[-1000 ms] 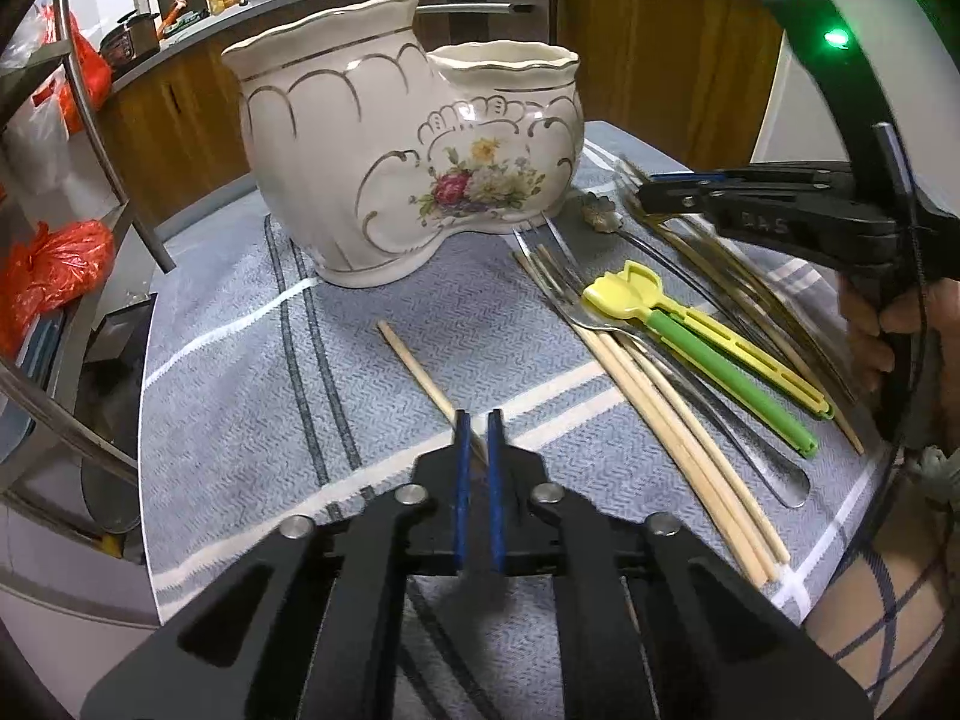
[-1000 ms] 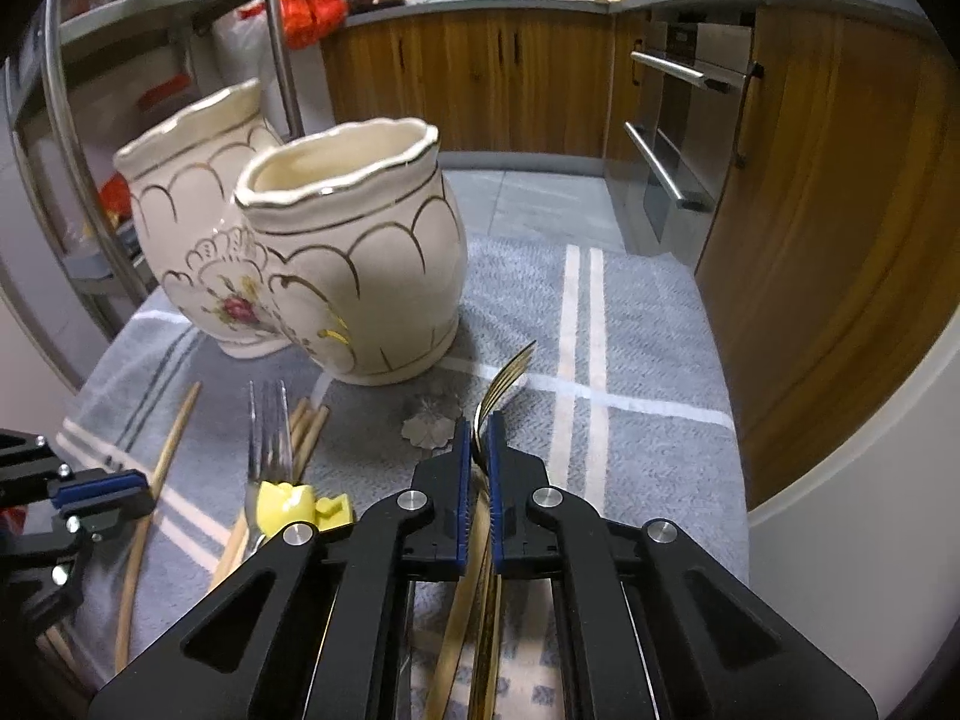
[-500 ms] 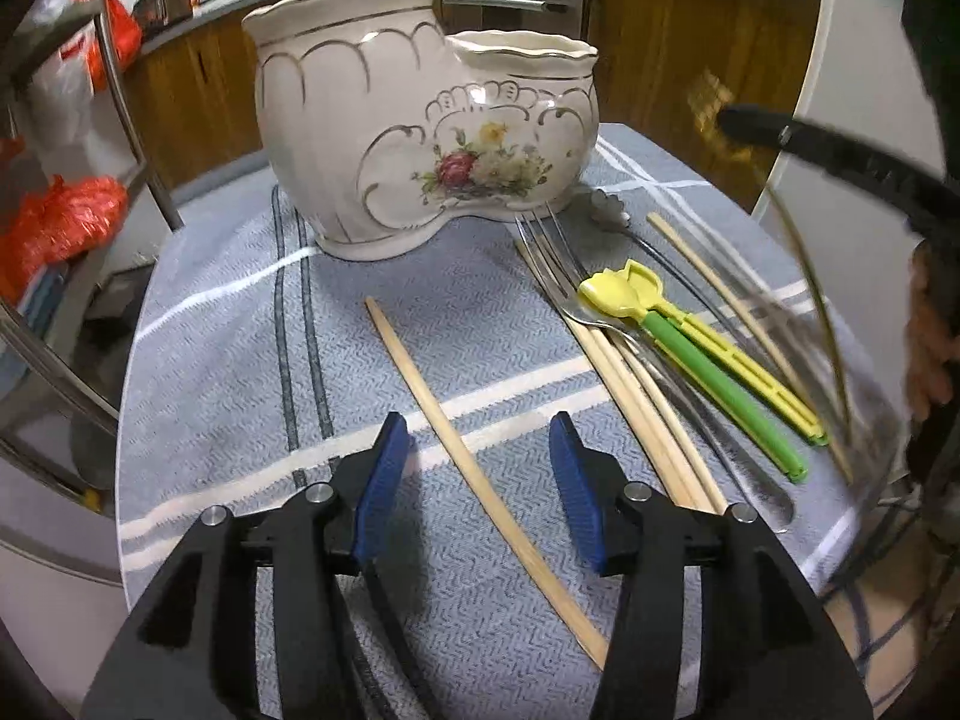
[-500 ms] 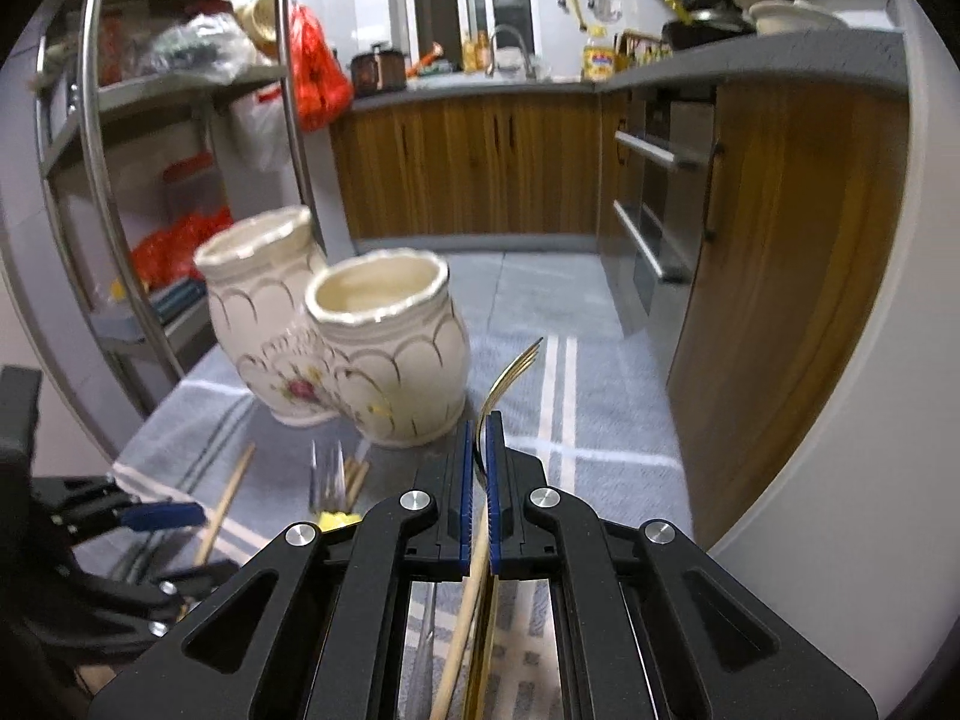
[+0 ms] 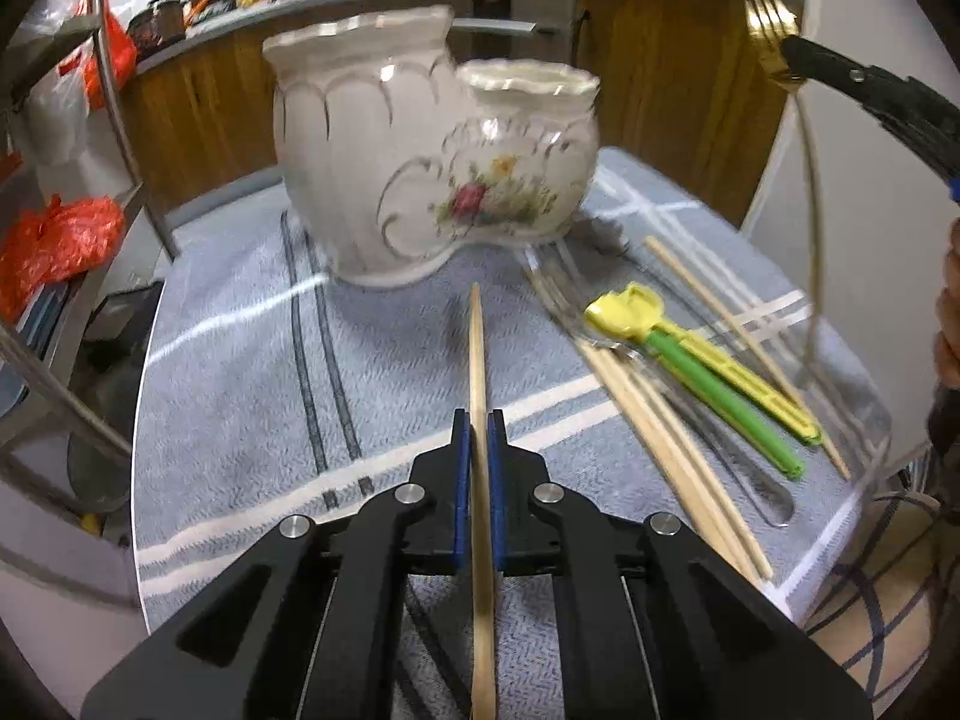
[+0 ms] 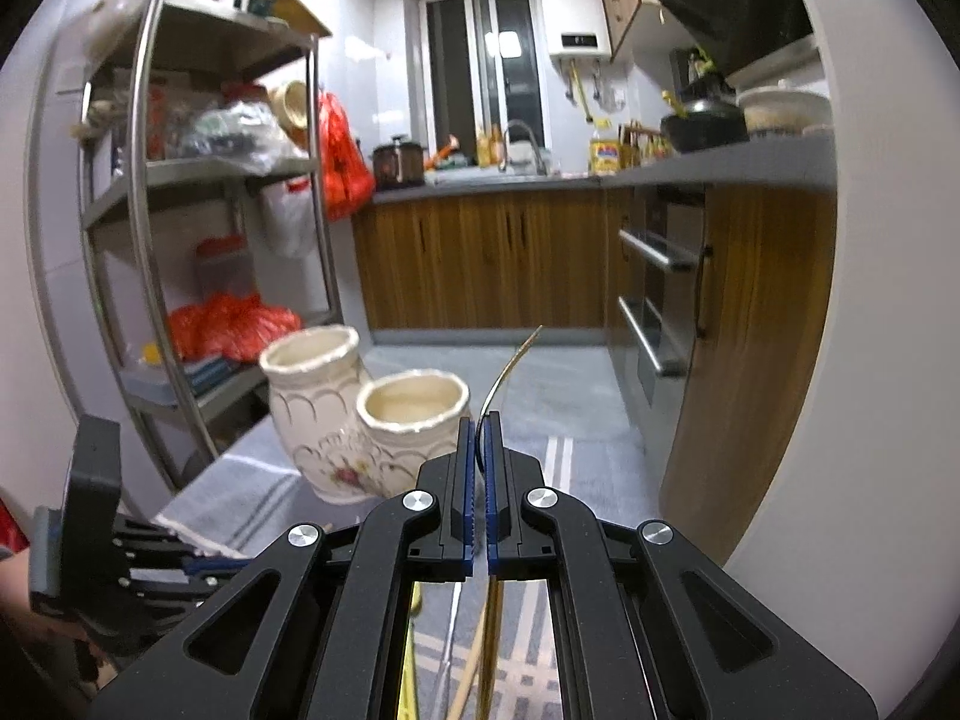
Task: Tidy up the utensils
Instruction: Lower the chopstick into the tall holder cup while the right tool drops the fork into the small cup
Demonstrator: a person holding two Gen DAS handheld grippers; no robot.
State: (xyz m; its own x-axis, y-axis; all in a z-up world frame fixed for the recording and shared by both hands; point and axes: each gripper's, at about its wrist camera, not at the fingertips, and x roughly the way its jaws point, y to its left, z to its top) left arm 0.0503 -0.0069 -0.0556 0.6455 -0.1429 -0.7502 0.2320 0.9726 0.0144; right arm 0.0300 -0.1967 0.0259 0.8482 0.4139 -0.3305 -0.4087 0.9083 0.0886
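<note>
My left gripper (image 5: 478,423) is shut on a single wooden chopstick (image 5: 477,360) that points toward the cream two-pot ceramic holder (image 5: 420,138). My right gripper (image 6: 478,426) is shut on a gold fork (image 6: 510,369), lifted high above the table; the fork (image 5: 771,39) and the right gripper (image 5: 792,48) show at the upper right of the left wrist view. The holder (image 6: 366,414) stands below and ahead of the right gripper. On the grey towel (image 5: 240,360) lie more chopsticks (image 5: 672,450), a silver fork (image 5: 558,300), and a yellow and green utensil (image 5: 690,354).
A metal shelf rack (image 6: 180,228) with red bags stands left of the table. Wooden cabinets (image 6: 492,258) and an oven front (image 6: 660,300) lie behind. The table's right edge (image 5: 852,516) is close to the utensils. The left gripper's body (image 6: 90,540) shows low at the left.
My left gripper has shut on the single chopstick, which now points at the holder. My right gripper has risen higher with the gold fork.
</note>
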